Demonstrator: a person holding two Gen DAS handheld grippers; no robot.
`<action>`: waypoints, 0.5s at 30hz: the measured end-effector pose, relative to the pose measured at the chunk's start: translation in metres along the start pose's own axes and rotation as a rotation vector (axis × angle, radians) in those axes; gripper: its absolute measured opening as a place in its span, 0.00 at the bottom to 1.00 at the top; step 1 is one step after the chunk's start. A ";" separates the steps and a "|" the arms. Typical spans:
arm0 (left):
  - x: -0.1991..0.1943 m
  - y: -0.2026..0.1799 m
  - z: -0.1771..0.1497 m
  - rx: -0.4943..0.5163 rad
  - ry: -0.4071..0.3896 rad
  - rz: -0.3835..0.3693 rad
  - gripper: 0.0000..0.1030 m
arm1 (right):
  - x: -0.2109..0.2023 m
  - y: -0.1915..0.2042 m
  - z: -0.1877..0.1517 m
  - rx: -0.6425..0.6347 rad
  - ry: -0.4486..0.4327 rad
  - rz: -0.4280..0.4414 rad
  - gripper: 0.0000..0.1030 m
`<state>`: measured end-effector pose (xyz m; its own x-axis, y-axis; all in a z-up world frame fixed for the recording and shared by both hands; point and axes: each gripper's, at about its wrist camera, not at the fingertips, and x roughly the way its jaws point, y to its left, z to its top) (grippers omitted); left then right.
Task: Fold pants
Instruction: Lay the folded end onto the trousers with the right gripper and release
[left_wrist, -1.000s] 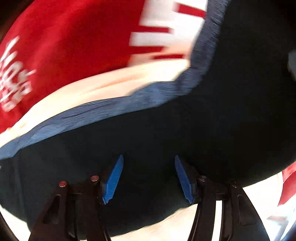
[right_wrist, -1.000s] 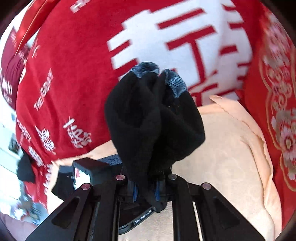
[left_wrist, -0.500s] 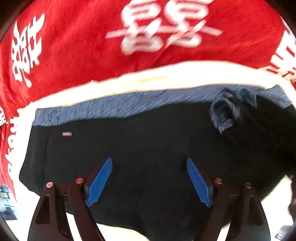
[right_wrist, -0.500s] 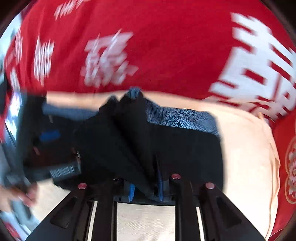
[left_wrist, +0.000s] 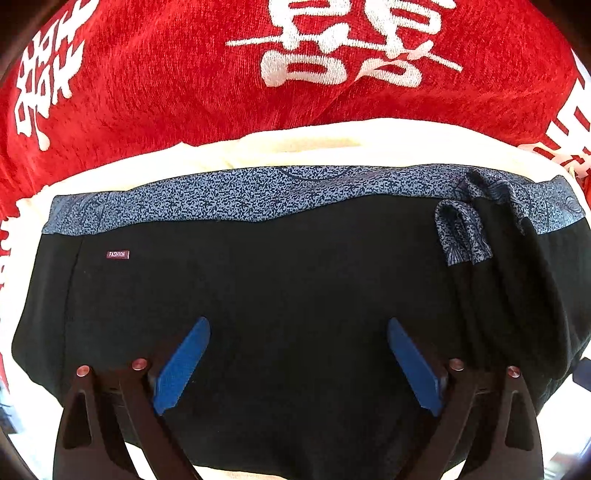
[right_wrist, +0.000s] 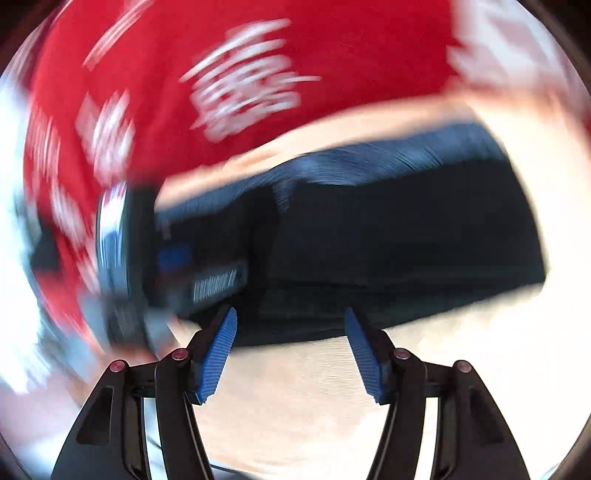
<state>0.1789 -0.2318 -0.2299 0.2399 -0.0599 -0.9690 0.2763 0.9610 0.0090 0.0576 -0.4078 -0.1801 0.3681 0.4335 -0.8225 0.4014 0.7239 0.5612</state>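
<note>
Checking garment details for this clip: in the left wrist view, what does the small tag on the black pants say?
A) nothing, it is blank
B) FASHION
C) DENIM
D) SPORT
B: the small maroon tag on the black pants, just below the speckled blue waistband, reads FASHION.

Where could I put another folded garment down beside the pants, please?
A bare cream cloth strip lies on the near side of the pants, under the open right gripper. A thin strip separates the waistband from the red blanket. The middle is covered.

Black pants (left_wrist: 295, 295) with speckled blue waistband, folded flat on cream cloth, small bunched fold at right end.
</note>
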 end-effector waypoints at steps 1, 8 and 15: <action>0.004 -0.003 0.000 -0.001 0.001 -0.003 0.95 | 0.002 -0.011 0.002 0.065 -0.001 0.046 0.61; 0.003 -0.004 0.001 0.011 -0.003 0.006 0.95 | 0.035 -0.057 0.007 0.400 0.023 0.246 0.36; 0.004 -0.008 0.003 0.015 0.001 0.015 0.95 | 0.024 -0.049 -0.009 0.391 0.033 0.259 0.05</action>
<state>0.1807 -0.2406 -0.2332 0.2436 -0.0452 -0.9688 0.2867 0.9576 0.0274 0.0392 -0.4274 -0.2283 0.4737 0.5949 -0.6494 0.5876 0.3357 0.7362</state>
